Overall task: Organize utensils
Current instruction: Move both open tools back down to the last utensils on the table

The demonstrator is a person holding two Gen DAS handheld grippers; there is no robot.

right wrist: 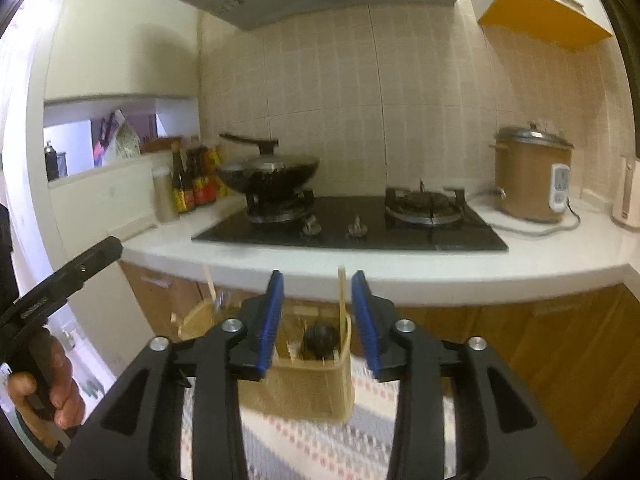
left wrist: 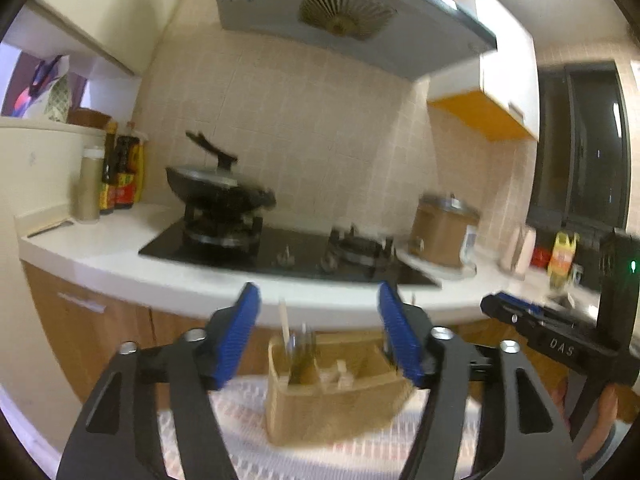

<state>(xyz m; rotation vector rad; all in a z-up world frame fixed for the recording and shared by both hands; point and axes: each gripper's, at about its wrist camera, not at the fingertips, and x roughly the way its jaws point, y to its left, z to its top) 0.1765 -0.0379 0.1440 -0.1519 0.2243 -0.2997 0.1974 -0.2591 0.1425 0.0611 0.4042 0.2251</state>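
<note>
A wooden utensil holder (left wrist: pixel 336 392), forks (left wrist: pixel 302 354) upright in its left compartment, stands on a patterned cloth (left wrist: pixel 248 432) just beyond and between the left gripper's (left wrist: pixel 320 336) spread, empty fingers. The right gripper's (right wrist: pixel 318 316) fingers, also parted and empty, frame an upright chopstick (right wrist: pixel 342 300).

Motion blur smears the wooden utensil caddy (left wrist: pixel 332 400) in the left wrist view, so the forks (left wrist: pixel 303 354) standing in one compartment cannot be counted and the pale pieces in the next cannot be named. In the right wrist view the left finger (right wrist: pixel 270 320) of the right hand-held gripper (right wrist: pixel 318 320) covers the caddy's near left side, and a dark round thing (right wrist: pixel 321 340) inside it is too blurred to name. The bottom edge cuts off the patterned cloth (right wrist: pixel 320 448) on the tabletop.
</note>
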